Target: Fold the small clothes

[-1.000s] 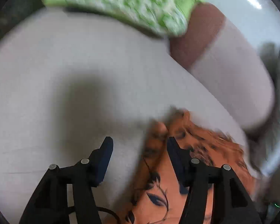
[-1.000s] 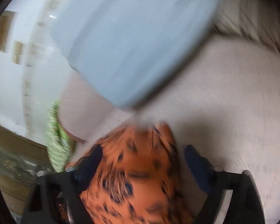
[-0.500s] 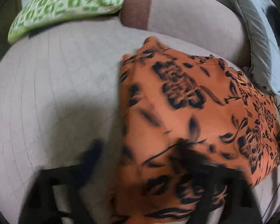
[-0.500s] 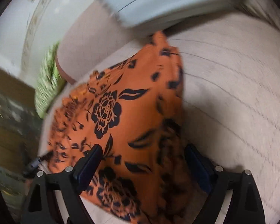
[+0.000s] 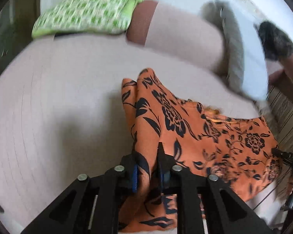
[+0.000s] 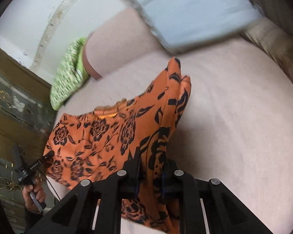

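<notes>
We see both tongs nearly closed on the cloth (image 5: 195, 136): the left gripper (image 5: 147, 157) has its jaws drawn close with a bunched fold of the orange, black-flowered fabric pinched between them, and the right gripper (image 6: 152, 161) clamps another gathered fold of the same cloth (image 6: 107, 132) the same way. The cloth is spread between the two, partly lying on the bed (image 5: 58, 107), a pale pinkish sheet with faint lines, and it rises to a peak near the middle of the bed. At the head of the bed we find a pink pillow (image 5: 181, 29) with a brown band, a green-and-white pillow (image 5: 87, 9) beside it, and a grey-and-white pillow (image 5: 244, 58) leaning against the pink one. The wall behind is white. The left view alone shows a dark furry thing (image 5: 273, 39) beyond the grey-and-white pillow and striped fabric (image 5: 279, 117) at the bed's edge, plus the tip of the other gripper at the cloth's far corner. The right view alone shows a brown cabinet (image 6: 13, 101) with patterned glass, and the left hand (image 6: 34, 195) gripping its handle.
</notes>
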`<state>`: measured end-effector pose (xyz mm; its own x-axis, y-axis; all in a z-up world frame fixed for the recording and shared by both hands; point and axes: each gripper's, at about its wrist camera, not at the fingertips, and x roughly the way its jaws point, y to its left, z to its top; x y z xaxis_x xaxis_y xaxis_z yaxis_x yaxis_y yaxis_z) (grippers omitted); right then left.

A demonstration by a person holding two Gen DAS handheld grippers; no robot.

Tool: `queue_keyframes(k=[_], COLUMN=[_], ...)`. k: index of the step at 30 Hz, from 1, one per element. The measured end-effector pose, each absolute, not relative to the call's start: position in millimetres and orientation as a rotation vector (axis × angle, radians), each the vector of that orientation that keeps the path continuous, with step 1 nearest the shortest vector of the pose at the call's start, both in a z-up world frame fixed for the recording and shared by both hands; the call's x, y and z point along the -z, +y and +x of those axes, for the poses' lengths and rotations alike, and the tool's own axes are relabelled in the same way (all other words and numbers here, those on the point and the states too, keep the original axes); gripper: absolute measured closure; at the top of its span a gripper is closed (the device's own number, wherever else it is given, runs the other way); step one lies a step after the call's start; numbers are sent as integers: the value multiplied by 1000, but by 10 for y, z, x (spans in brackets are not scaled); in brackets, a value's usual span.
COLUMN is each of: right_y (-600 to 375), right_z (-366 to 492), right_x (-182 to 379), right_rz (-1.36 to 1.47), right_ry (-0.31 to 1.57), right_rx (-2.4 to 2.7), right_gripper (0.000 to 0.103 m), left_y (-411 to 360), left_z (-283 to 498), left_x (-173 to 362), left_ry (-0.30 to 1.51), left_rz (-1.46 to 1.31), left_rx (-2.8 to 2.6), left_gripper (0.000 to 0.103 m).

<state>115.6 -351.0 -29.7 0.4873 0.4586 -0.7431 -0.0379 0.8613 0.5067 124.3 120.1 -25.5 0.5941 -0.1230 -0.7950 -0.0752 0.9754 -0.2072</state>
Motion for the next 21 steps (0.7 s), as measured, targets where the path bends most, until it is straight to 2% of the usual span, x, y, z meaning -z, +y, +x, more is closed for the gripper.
queue_keyframes(k=[1, 2, 3, 4, 5, 8, 12, 14, 16, 17, 18, 19, 21], right_y=[-3546, -3556, -3593, -3625, -3643, -3635, -3465, -3344, -3362, -3425, -3492, -3509, -3455], right_z=[1079, 1040, 950, 844, 722, 553, 666, 756, 865, 887, 847, 824, 789], right_x=[556, 808, 1013, 991, 895, 624, 326, 429, 780, 981, 971, 869, 618], right_rz=[474, 483, 487, 497, 498, 446, 414, 432, 473, 525, 579, 595, 530], right_ry=[1080, 1152, 1195, 1123, 1065, 988, 903, 915, 1018, 1065, 1022, 999, 946], right_rx=[-316, -279, -203, -208, -210, -166, -218, -251, -286, -256, -247, -230, -211], right_gripper=[73, 44, 35, 37, 37, 37, 35, 34, 33, 36, 37, 37, 36], left_y=[1223, 1253, 1292, 1382, 1430, 1501, 1203, 910, 773, 732, 725, 705, 705], left_z=[1233, 1225, 1192, 1044, 987, 787, 675, 653, 859, 995, 1009, 961, 946], left_x=[439, 797, 921, 846, 771, 394, 97, 216, 517, 861, 964, 898, 701], left_ry=[978, 1089, 1110, 1016, 1009, 909, 776, 774, 840, 961, 970, 903, 896], left_rz=[-205, -171, -189, -249, -266, -298, -213, -135, -66, -24, 0, 32, 24], left_rx=[10, -64, -70, -64, -104, -154, -72, -5, -43, -91, -97, -108, -117], left_gripper=[73, 69, 63, 61, 53, 49, 33, 32, 32, 30, 24, 23, 24])
